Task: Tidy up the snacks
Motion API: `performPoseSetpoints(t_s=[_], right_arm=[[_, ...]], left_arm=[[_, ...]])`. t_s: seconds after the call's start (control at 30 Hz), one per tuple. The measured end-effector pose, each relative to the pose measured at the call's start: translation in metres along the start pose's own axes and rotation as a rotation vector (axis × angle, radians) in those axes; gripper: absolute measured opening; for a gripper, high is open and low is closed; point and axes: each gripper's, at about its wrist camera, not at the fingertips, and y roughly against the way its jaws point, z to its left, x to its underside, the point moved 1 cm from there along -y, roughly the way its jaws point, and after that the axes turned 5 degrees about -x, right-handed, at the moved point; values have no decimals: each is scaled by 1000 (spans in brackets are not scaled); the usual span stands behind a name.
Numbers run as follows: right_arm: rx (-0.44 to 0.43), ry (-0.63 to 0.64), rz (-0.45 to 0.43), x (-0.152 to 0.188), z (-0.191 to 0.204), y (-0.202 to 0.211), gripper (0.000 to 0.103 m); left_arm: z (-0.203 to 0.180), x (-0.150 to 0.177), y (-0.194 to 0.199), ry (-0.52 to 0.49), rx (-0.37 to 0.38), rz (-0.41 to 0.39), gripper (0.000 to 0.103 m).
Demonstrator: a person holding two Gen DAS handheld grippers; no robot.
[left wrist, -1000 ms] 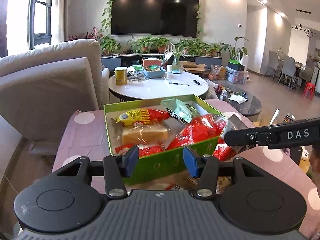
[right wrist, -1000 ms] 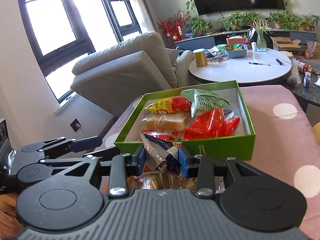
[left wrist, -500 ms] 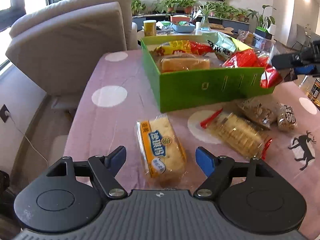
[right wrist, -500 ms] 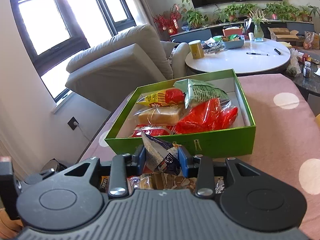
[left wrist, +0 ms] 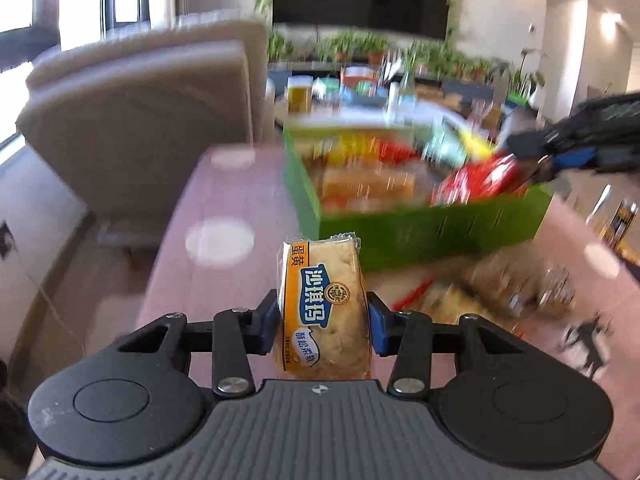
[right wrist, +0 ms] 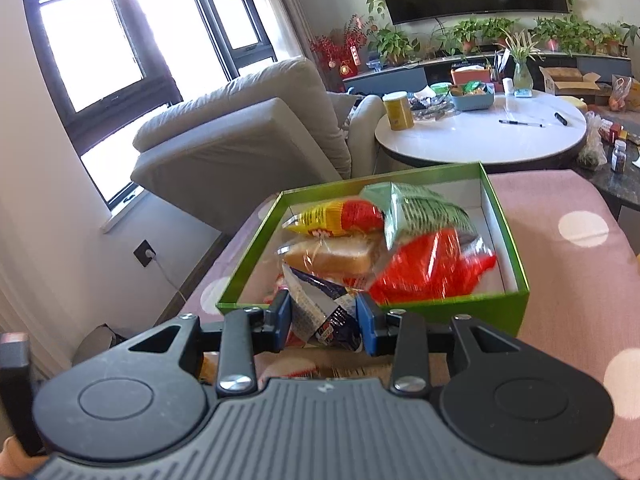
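Note:
My left gripper point(left wrist: 323, 326) has an orange-labelled cake pack point(left wrist: 326, 304) upright between its blue pads; the jaws are closing and the pads press on its sides. It is just in front of the green box point(left wrist: 432, 232), whose view is blurred. My right gripper point(right wrist: 323, 320) is shut on a blue and white snack packet point(right wrist: 320, 304) at the front wall of the green box point(right wrist: 472, 308). Inside lie a yellow-red packet point(right wrist: 336, 218), wrapped bread point(right wrist: 332, 256), a green bag point(right wrist: 424, 212) and a red bag point(right wrist: 432, 268). The right gripper point(left wrist: 560, 160) also shows over the box's right end.
A pink cloth with white dots point(left wrist: 220, 240) covers the table. Loose snack packs point(left wrist: 460, 296) lie to the right of the cake pack. A grey armchair point(right wrist: 240, 140) stands at the left, and a round white table point(right wrist: 480, 136) behind the box.
My left gripper swung from the box to the cake pack on the cloth, opened wide around it, then closed on it. The right gripper kept its packet and barely moved.

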Motion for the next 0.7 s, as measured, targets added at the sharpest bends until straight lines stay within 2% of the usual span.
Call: performPoseSetpoints(t_s=[0.23,0.33,0.4,0.7], right_arm=[[18,0,-45,-24,5,-15,41],[35,-10,-42,-29,2,-23,41],[42,-22,-38,-29,-3,-26,41],[51,-61,-17,-27,-22,-44,41]], left_arm=[[-15,-51,-8,-3,35,-90,41],[-23,-70,-26,5,66,-84,41],[-27,-77,-37,-6,57,-79,41],[-27,-87,-80,11,54,-34,41]])
